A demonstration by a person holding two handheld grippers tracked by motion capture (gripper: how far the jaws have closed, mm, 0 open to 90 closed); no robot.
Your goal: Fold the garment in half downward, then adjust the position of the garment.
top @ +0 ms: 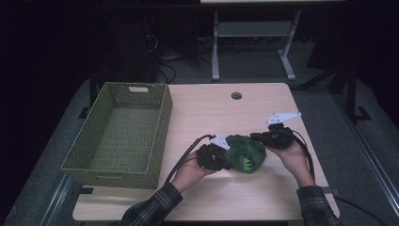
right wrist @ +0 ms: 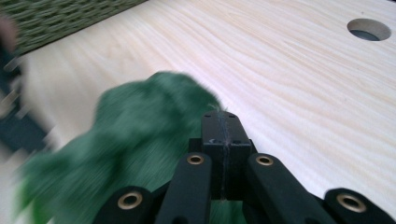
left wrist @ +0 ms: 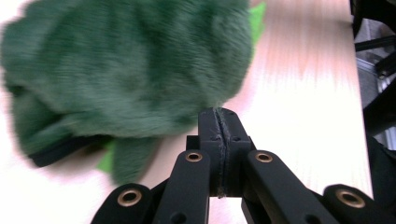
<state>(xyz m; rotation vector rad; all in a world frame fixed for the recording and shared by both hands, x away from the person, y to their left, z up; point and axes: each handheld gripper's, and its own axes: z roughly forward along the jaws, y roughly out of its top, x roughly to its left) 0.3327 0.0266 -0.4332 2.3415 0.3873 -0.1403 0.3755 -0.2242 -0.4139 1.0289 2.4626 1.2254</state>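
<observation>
A fuzzy dark-green plush toy [top: 245,152] sits between both grippers near the wooden table's [top: 221,117] front edge. The left gripper [top: 225,155] and right gripper [top: 256,137] each pinch its fur with jaws pressed together. The woven green basket [top: 141,167] lies off the left gripper's side.

A lab: bare desk [top: 226,113], floor cables [top: 167,63], metal bench frame [top: 215,47]

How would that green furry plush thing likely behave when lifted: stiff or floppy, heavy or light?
The green plush looks bunched and shapeless, so it would probably sag and drape. Its fuzzy pile suggests it is light and unlikely to slip. It lies slumped on the table, so rolling seems unlikely.
</observation>
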